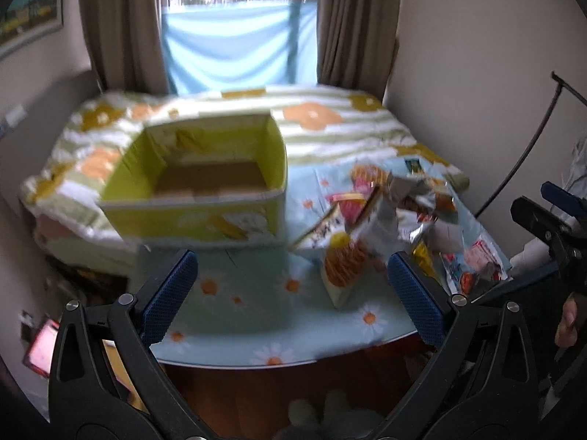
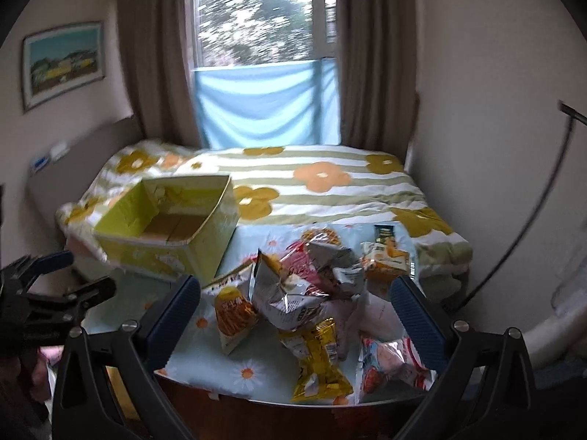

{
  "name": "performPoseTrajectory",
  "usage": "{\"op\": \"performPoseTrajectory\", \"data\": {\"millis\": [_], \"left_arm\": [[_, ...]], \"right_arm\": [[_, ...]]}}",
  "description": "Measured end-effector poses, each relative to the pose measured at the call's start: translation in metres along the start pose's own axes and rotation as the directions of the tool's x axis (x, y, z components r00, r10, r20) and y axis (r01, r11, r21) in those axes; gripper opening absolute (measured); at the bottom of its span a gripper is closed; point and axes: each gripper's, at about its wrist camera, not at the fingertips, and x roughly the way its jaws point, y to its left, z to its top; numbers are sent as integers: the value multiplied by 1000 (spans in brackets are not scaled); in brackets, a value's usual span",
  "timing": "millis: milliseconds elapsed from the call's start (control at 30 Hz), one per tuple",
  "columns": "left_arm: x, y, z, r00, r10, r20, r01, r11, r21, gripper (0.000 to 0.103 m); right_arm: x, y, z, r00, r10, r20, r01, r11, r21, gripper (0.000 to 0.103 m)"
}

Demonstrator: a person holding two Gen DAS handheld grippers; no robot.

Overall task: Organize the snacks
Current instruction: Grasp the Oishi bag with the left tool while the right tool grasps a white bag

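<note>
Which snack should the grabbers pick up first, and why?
Probably the yellow packet: it lies at the near edge of the pile, close before the open right gripper. The green box is empty and both grippers hold nothing, so grabbing it seems the easiest start.

Two handheld grippers share one build: black plastic frames with triangular cut-outs and round silver screw heads at the pivots, filling the lower corners of each wrist view. The left gripper [image 1: 291, 286] has two fingers faced with dark blue, finely ribbed pads [image 1: 170, 295], and the right gripper [image 2: 295, 311] has matching blue pads [image 2: 418, 317]. At the right edge of the left wrist view, part of a bare hand [image 1: 568, 324] shows behind black hardware.
</note>
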Motion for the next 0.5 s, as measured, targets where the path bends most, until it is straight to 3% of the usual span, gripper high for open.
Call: {"op": "performPoseTrajectory", "data": {"millis": [100,267,367,500], "left_arm": [[31,-2,-4,997,-40,-64,38,999,-38,102],[83,-14,-8,988,-41,-148,32,997,-64,102],[110,-21,-8,980,-57,-192,38,994,-104,102],[152,-26,-2,967,-60,-247,19,986,-165,102]], "right_arm": [[28,-8,-9,997,64,-45,-66,997,-39,103],[82,-14,-24,984,110,-143,-131,980,-151,103],[116,-12,-33,971,121,-206,-170,957,-237,103],[147,-16,-37,948,176,-264,-247,932,-266,103]]}}
